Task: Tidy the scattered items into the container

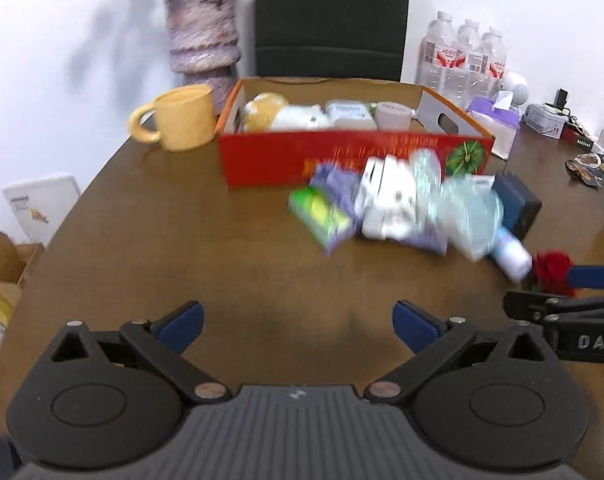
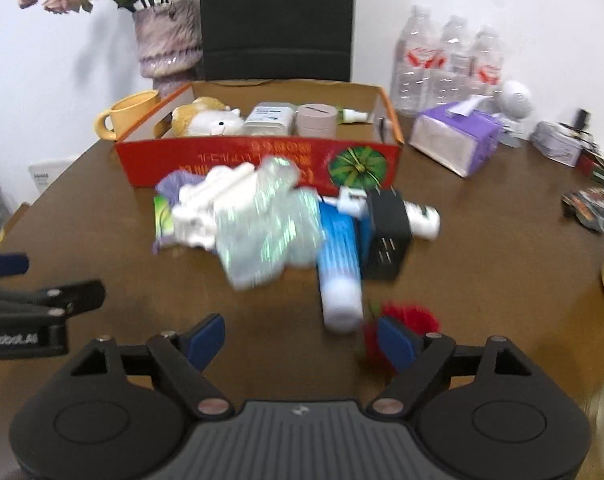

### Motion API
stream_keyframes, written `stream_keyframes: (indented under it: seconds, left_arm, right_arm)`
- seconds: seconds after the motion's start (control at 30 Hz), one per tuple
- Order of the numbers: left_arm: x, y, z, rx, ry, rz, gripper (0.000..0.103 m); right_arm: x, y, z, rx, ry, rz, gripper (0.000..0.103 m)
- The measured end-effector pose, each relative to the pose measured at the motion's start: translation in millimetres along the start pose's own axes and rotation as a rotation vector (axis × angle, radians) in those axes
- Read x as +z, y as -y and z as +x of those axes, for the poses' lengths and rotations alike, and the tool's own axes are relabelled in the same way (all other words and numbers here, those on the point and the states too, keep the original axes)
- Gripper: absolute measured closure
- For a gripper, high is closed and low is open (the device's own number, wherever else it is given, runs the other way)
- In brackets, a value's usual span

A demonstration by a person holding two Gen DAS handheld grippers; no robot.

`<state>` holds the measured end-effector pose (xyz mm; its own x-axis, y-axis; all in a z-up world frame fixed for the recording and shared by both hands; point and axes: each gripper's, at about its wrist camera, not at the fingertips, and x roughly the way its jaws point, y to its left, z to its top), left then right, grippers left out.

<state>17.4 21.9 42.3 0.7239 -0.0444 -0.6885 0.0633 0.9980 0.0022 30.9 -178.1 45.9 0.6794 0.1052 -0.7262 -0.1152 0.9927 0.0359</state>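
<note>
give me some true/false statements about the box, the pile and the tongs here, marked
1. The red box already holds a plush toy. True.
2. The yellow mug sits inside the box. False: it stands on the table beside it.
3. Both tongs are open and empty, left tongs and right tongs. True.
4. The blue-and-white tube lies in the box. False: it lies in the pile in front of it.
5. The black charger lies on the table. True.
</note>
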Motion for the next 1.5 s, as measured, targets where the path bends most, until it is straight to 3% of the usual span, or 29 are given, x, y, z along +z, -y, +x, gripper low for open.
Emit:
stream_keyframes:
  seconds: [0.13,0.3,0.47,0.5,1.5]
  left_arm:
    - [-35.0,-5.9,-1.7,-0.012,-0.008,-0.036,0.0]
    - [-55.8,1.4,-2.9,0.013,0.037,-0.004,0.0]
    - [-60.4,8.5,-1.2,0.035,0.061,0.017,0.0]
    - [-60.1,7.0,-0.4,0.029,0.057,0.005,0.0]
    - [-57.9,5.4,2.9,0.013,0.053,0.0,0.0]
  right_arm:
    - [-44.5,-3.9,-8.3,0.06,0.034,0.034,0.019]
    - [-67.4,-12.3,-8.9,0.011,0.062,0.019,0.018]
    - [-78.4,-21.6,-6.4,-0.033,0.117,-0.002,0.004]
    - [-79.5,-21.2,-5.8,-0.044,0.122,0.007,0.0]
    - [-75.9,-16.4,0.9,-0.054,0.117,0.021,0.0]
